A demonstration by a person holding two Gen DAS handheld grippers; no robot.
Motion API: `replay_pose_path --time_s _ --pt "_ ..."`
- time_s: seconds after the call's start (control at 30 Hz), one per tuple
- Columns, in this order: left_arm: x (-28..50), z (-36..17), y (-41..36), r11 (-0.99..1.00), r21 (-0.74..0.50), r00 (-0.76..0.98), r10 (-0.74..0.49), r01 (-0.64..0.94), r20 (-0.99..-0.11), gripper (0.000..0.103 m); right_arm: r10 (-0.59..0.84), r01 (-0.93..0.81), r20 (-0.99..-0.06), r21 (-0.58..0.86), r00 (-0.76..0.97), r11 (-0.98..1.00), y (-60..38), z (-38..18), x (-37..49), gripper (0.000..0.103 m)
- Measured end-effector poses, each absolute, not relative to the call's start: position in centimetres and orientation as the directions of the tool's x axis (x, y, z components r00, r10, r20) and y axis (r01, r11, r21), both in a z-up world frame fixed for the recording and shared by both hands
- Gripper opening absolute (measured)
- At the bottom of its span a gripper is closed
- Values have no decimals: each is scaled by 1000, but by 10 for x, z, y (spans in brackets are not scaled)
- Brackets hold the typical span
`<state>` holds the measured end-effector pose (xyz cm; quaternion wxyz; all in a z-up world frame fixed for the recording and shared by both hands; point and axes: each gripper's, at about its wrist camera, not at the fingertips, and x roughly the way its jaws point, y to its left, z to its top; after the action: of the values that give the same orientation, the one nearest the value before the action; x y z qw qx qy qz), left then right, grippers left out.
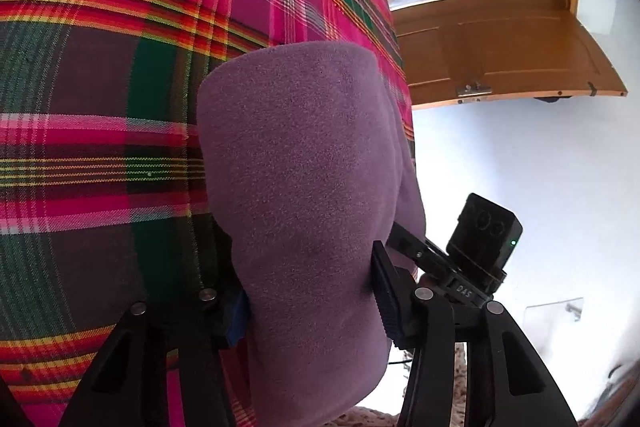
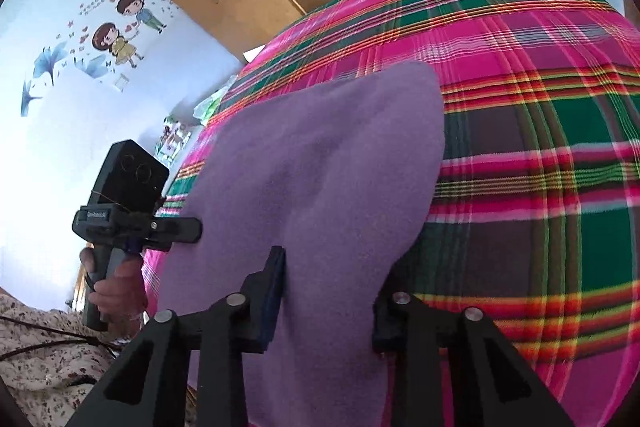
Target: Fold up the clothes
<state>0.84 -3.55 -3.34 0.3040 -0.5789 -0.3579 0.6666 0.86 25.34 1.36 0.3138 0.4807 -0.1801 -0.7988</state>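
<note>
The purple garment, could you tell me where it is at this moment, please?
In both wrist views the purple garment lies on the plaid cloth, between both grippers' fingers.

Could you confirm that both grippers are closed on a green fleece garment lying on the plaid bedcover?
Not quite: the fleece garment is purple, not green, as both wrist views show. The rest holds: the left gripper and the right gripper each have their pads pressed on its near edge, and it lies on the plaid bedcover.
</note>
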Motion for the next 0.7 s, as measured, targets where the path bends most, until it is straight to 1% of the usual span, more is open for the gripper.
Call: replay_pose_path --time_s 0.2,0.47,0.7 --pt "12 -23 -43 -565 -825 -160 817 -32 -553 51 -701 311 -608 630 -373 -711 250 20 13 30" --pt "7 -6 -71 -583 -811 -231 797 -51 -558 51 -739 316 -561 672 -374 -670 232 23 5 29" --pt "-4 -1 -100 -613 -789 -279 765 -40 -580 51 -746 332 -556 671 -366 -663 204 27 -20 29"
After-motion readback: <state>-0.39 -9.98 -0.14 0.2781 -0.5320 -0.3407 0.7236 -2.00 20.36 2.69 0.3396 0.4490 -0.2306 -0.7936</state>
